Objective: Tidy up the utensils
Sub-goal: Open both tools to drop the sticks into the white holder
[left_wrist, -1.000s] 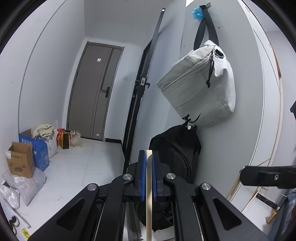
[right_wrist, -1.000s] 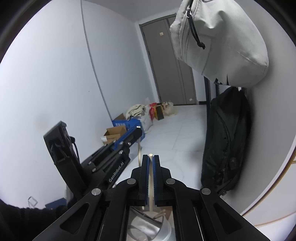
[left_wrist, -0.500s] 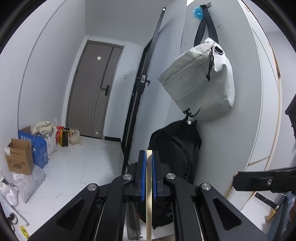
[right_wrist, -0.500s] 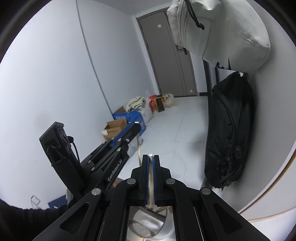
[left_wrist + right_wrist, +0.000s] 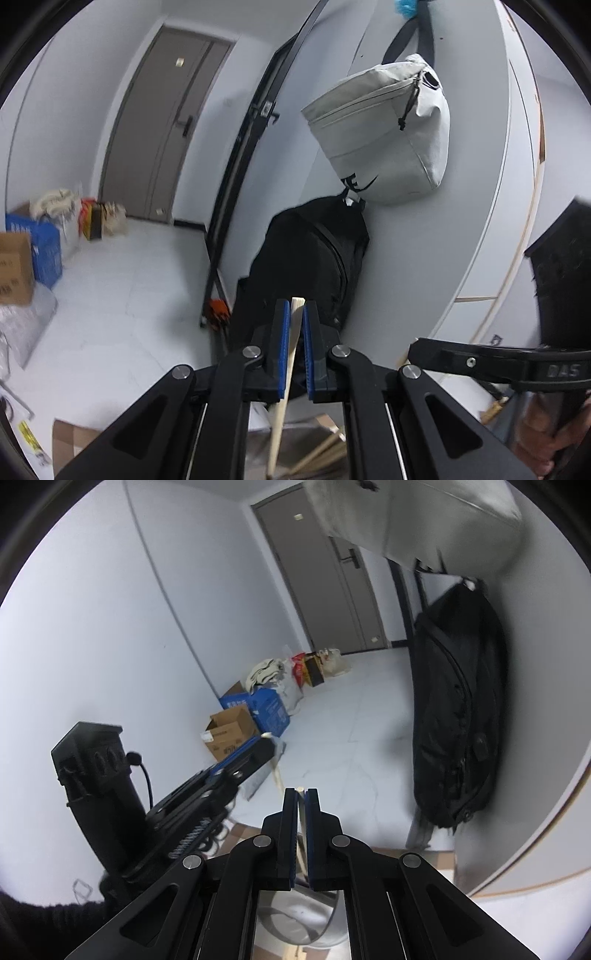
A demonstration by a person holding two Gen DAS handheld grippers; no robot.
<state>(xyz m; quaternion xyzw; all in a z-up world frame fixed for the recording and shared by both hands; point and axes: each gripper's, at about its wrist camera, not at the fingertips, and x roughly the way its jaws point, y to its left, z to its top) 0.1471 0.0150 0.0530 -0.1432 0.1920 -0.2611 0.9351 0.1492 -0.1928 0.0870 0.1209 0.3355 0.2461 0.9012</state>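
My left gripper (image 5: 293,310) is shut on a pale wooden chopstick (image 5: 277,432) that slants down and to the left out of its blue pads. More wooden sticks (image 5: 321,450) lie below it. My right gripper (image 5: 301,794) is shut on a thin pale chopstick (image 5: 302,838) whose end just shows above the pads. Under the right gripper stands a round whitish holder (image 5: 295,919). In the right wrist view the left gripper (image 5: 264,746) reaches in from the left, its chopstick (image 5: 276,773) hanging below. The right gripper (image 5: 412,350) enters the left wrist view from the right.
A grey bag (image 5: 384,129) and a black backpack (image 5: 314,266) hang on the white wall at the right. Cardboard and blue boxes (image 5: 243,720) sit by the far wall near a grey door (image 5: 162,125). A person's hand (image 5: 546,443) shows at the lower right.
The left wrist view has tipped down and rolled, and its chopstick now slants instead of standing straight. The right gripper has sunk toward the holder. Both stay shut.
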